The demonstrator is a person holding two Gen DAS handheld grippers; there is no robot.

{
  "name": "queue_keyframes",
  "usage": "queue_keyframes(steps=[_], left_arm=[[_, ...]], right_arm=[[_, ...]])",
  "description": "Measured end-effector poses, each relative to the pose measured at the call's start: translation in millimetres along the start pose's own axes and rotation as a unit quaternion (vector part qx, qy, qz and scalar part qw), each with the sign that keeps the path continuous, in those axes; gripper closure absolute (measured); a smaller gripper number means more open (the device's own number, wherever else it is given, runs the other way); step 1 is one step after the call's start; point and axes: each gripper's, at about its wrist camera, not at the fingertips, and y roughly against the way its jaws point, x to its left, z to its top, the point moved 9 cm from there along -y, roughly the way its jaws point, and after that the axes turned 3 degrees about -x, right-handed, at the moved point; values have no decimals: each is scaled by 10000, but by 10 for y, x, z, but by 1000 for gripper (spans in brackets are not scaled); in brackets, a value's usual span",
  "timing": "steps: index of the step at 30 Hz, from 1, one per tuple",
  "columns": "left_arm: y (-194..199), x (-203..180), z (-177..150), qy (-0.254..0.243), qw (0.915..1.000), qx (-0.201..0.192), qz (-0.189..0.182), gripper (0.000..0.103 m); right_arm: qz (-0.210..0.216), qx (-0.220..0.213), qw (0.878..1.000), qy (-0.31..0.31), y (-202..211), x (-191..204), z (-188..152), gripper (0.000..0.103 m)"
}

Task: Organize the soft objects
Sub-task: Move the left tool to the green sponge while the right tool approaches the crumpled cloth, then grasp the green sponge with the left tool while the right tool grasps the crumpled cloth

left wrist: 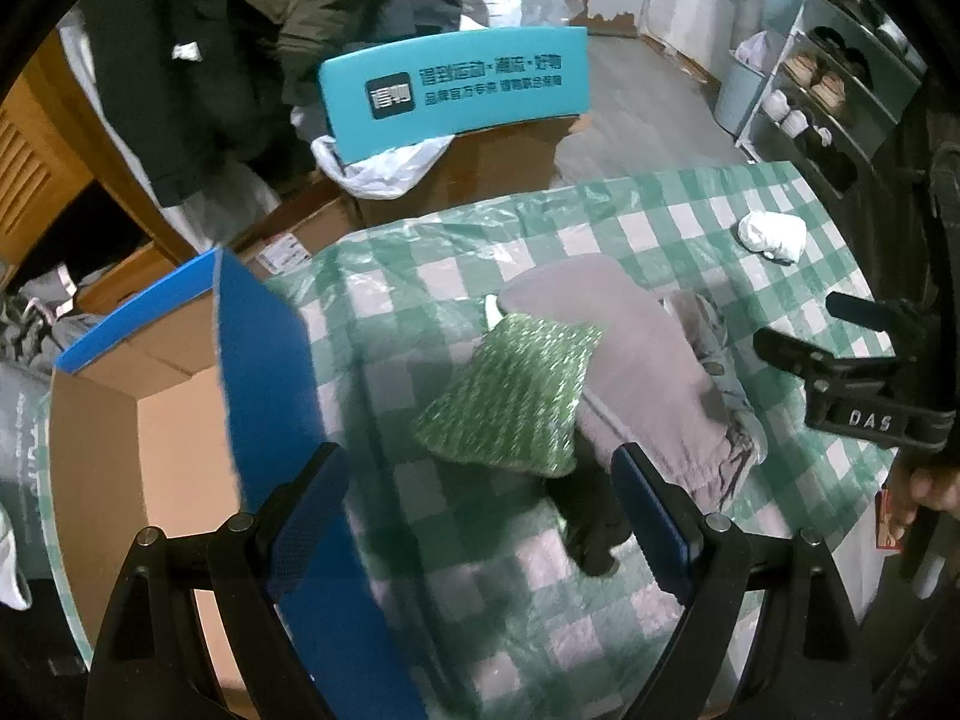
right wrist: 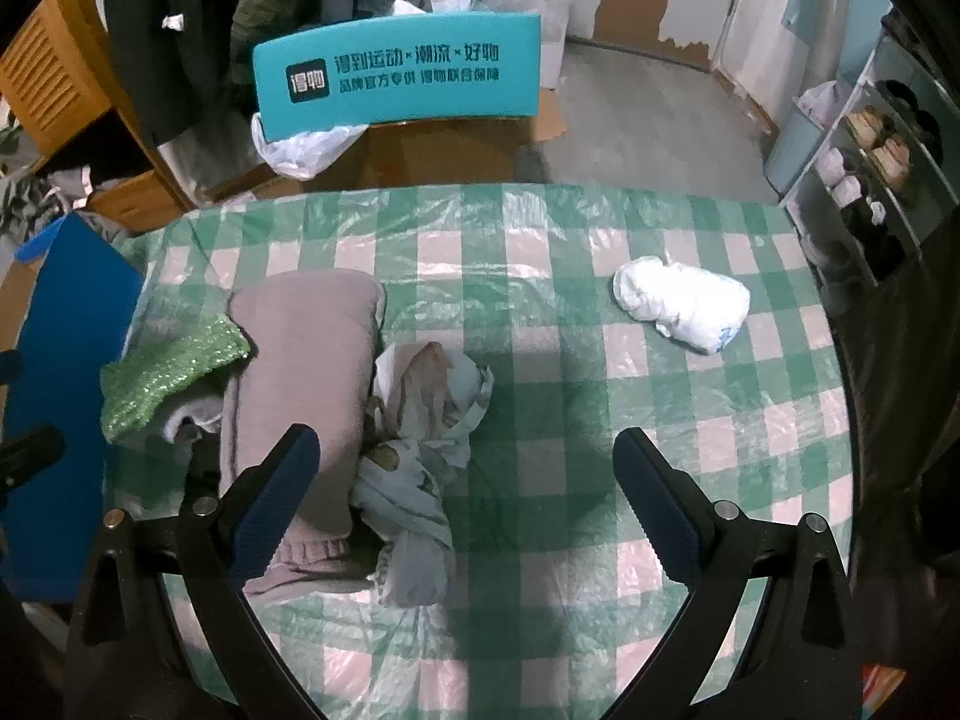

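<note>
A green sparkly pad (left wrist: 516, 393) lies on a folded grey garment (left wrist: 648, 372) on the green checked tablecloth (left wrist: 690, 216). A crumpled pale blue cloth (right wrist: 420, 450) lies beside the grey garment (right wrist: 306, 360), and the green pad (right wrist: 168, 372) shows at its left. A white rolled bundle (right wrist: 681, 300) lies apart at the right; it also shows in the left wrist view (left wrist: 771, 237). A black item (left wrist: 591, 516) lies under the pad's near edge. My left gripper (left wrist: 480, 516) is open, just short of the pad. My right gripper (right wrist: 462, 498) is open above the pale cloth.
An open cardboard box with blue flaps (left wrist: 264, 360) stands at the table's left edge. A teal sign (left wrist: 456, 93) on cartons stands beyond the far edge. A shoe rack (right wrist: 870, 168) stands at the right. Coats (left wrist: 198, 48) hang at the back left.
</note>
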Motion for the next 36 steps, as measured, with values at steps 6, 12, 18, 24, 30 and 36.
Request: queue_keyframes(steps=[6,12,18,24,30,36], left_arm=[[-218,-142,72,-295,9995,132,0,13],[-504,-245,105,-526,9980,348,44,13],[-750,-244,99,-416,9975,571,-44,13],[-860,-188,86,-100,9973,622,-390,32],[-893,-75,69,361,9946,661,-714,51],[-845,19,88,673,9912,645,-941,62]], right_arm=[[26,164,9999,5,-141,-17,-66,5],[43,308,9995,17,-258,-37,-118,5],[89,509,9987,-33,-411,-63,-186,9],[163,671,9976,47,-546,19,-250,11],[184,730,9972,34,-636,50,-222,13],[273,867,9958,-65,-700,59,-243,29]])
